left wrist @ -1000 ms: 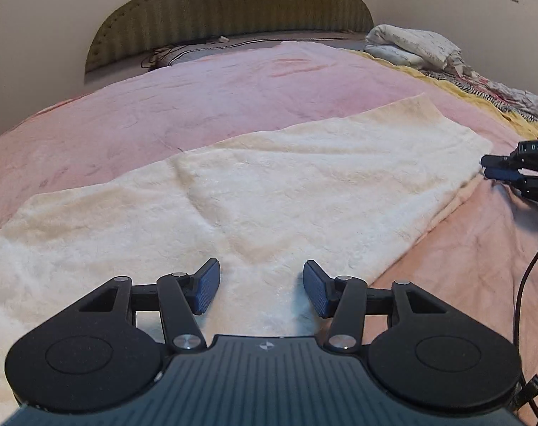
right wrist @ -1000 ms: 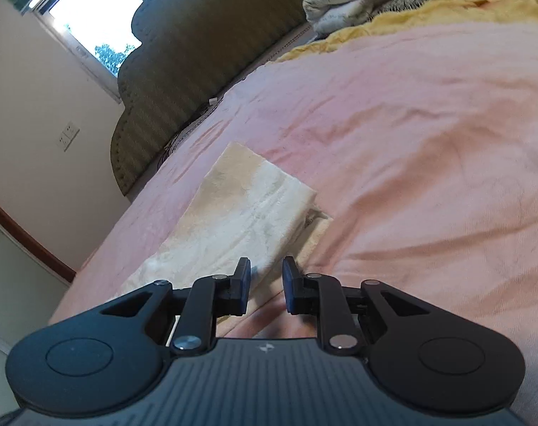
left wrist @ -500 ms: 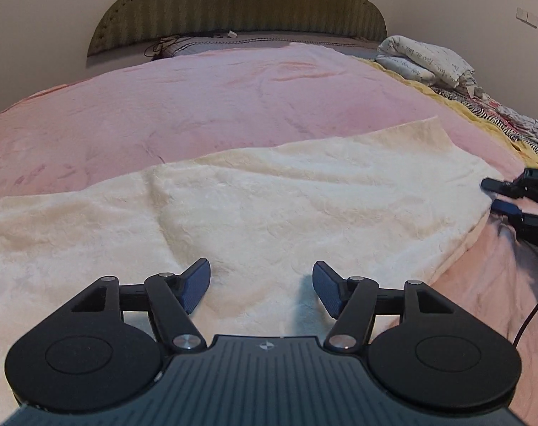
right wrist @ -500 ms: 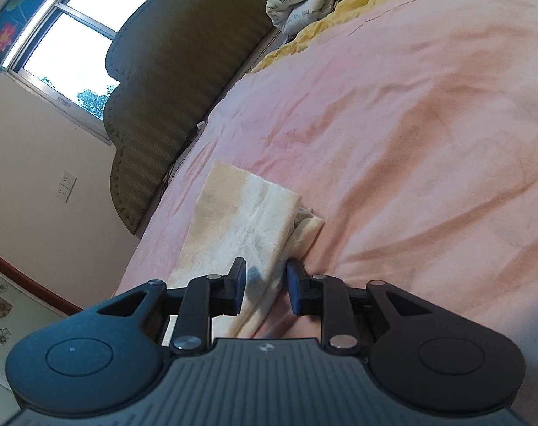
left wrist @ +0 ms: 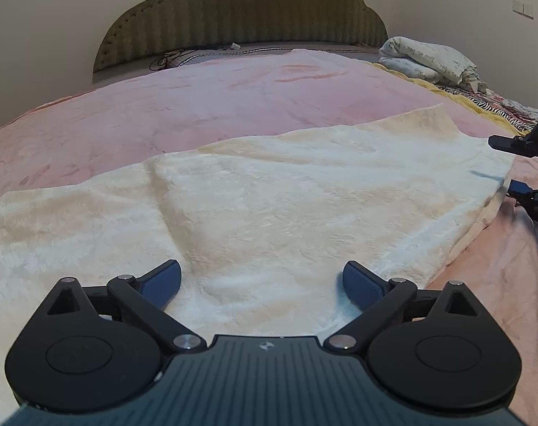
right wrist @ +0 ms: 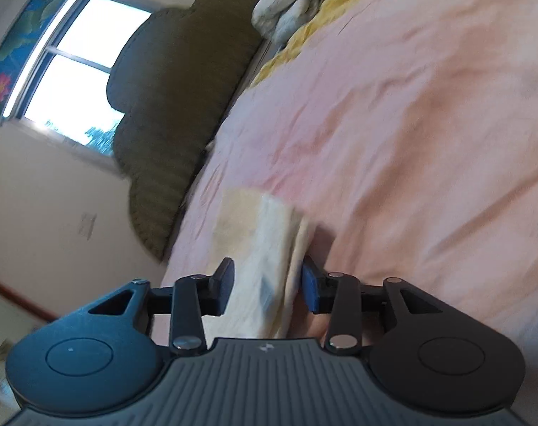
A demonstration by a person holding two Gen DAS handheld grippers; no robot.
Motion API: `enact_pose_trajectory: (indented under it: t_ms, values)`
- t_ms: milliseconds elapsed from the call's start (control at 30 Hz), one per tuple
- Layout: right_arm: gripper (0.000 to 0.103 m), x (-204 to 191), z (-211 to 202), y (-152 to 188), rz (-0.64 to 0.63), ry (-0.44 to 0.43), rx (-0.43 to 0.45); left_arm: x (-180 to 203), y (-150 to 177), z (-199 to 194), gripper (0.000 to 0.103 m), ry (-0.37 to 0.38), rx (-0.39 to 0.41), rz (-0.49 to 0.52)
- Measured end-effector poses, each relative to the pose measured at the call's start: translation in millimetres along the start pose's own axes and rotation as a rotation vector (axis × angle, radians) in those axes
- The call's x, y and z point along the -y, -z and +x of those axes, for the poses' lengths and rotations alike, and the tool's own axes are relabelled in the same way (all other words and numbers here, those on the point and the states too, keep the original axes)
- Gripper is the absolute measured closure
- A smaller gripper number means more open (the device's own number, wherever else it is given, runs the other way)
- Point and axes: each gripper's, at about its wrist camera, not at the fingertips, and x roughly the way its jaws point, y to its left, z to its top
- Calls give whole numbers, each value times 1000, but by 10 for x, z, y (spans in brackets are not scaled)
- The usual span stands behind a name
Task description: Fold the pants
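My cream pants (left wrist: 269, 191) lie lengthwise left to right on the bed (left wrist: 197, 106); both grippers, left (left wrist: 261, 282) and right (right wrist: 267, 284), are opening wider than before, gripping nothing.

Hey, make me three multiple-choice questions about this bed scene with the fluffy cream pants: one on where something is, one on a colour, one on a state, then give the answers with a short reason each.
1. Where does the fluffy cream pair of pants lie?
A. On the pink bed blanket
B. Draped over the headboard
C. On the floor

2. What colour is the padded scalloped headboard?
A. Bright red
B. Olive green
C. White

3. How does the left gripper stand?
A. Clamped shut on the pants
B. Holding a pillow
C. Wide apart, with the pants lying beneath it

Answers:
1. A, the pants are spread flat over the pink bed blanket.
2. B, its ribbed padding reads olive green against the pale wall.
3. C, its blue pads sit far apart and are opening, pressing on nothing.
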Motion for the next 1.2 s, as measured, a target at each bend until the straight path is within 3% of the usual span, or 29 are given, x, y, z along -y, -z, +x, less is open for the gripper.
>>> enact_pose_trajectory:
  t_ms: [67, 233, 300, 367, 433, 500, 567, 633, 733, 767, 867, 933, 1067, 1133, 1200]
  values:
    - [43, -151, 89, 18, -96, 20, -54, 2, -1, 5, 1, -7, 0, -3]
    - [42, -168, 224, -152, -116, 91, 62, -1, 10, 9, 0, -6, 5, -6]
    - [40, -231, 280, -137, -147, 105, 42, 0, 14, 12, 0, -8, 7, -7]
    - [40, -373, 369, -47, -270, 102, -36, 4, 18, 14, 0, -10, 8, -7]
    - [42, -462, 411, 26, -362, 144, -42, 5, 21, 14, 0, -12, 9, -7]
    - [42, -412, 400, -6, -325, 143, 4, 5, 24, 14, 0, -13, 11, -8]
    - [43, -276, 365, -103, -201, 94, 48, -2, 29, 16, 0, -12, 12, -8]
    - [44, -259, 375, -156, -181, 93, 39, -1, 28, 16, 0, -13, 12, -8]
    - [68, -257, 417, -187, -192, 128, 27, -1, 29, 17, 0, -12, 11, -8]
    - [81, -211, 421, -206, -165, 126, 28, -3, 25, 16, 0, -10, 11, -9]
    - [88, -141, 377, -206, -115, 109, 38, -49, 4, -17, 2, 1, 1, -13]
    - [89, -328, 345, -167, -219, 124, 48, -128, -23, -92, 5, -22, 2, -50]
    - [89, -988, 307, 25, -566, 147, 70, -388, -104, -257, 5, -72, 44, -172]
    - [89, -1238, 334, 126, -659, 126, 66, -559, -174, -317, 5, -28, 60, -282]
    - [89, -1454, 370, 283, -770, 123, 68, -699, -276, -320, 6, 75, 52, -396]
